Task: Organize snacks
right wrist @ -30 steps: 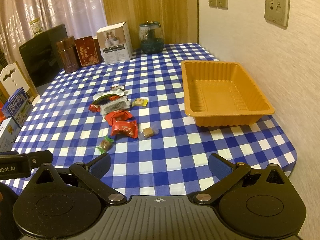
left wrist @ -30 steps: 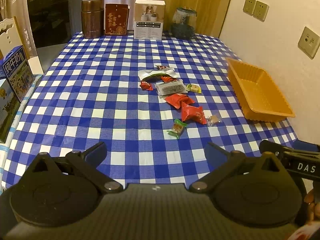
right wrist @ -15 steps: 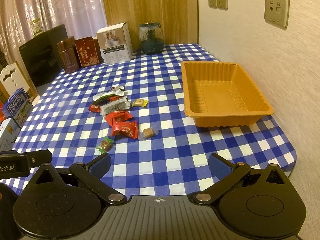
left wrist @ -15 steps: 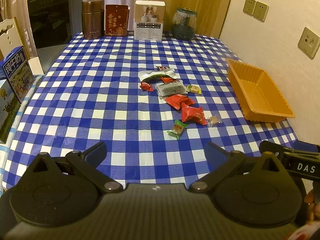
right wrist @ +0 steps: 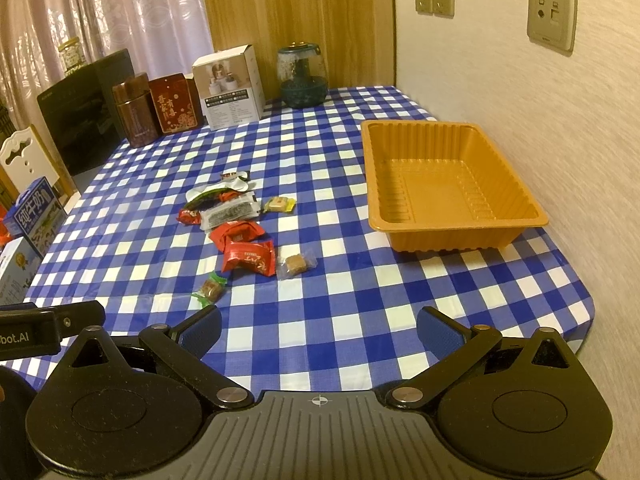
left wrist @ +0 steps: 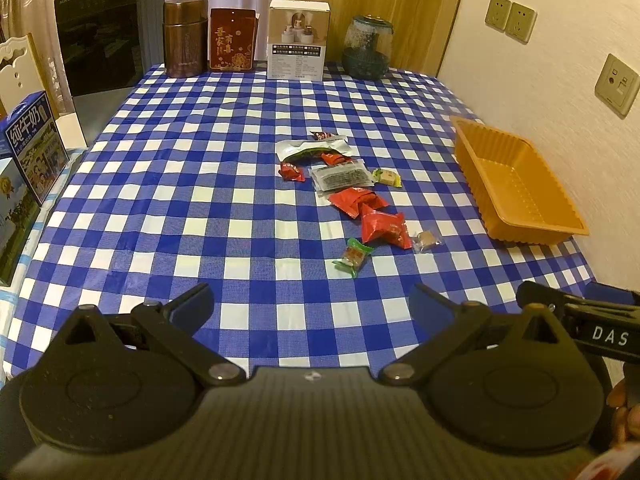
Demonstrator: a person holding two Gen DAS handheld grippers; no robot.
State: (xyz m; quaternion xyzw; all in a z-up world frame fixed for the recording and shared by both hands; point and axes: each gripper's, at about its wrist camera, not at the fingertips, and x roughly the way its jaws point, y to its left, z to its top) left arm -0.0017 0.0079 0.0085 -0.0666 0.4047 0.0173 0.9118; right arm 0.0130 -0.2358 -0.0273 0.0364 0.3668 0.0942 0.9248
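Left wrist: left gripper [left wrist: 312,308] with jaws apart over the worktop [left wrist: 180,200], snacks [left wrist: 352,196] scattered mid-cloth. Right wrist: right gripper [right wrist: 319,330] likewise spread, holding nothing; orange tray [right wrist: 536,216] right of snacks, apart.

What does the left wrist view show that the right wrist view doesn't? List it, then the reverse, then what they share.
Only the left wrist view: the right tongs at its right edge, and the left tongs, open.

Only the right wrist view: the right tongs head-on, open, and a lidded jar by the curtain.

Both: the empty orange tray, the scattered snacks and the white box.
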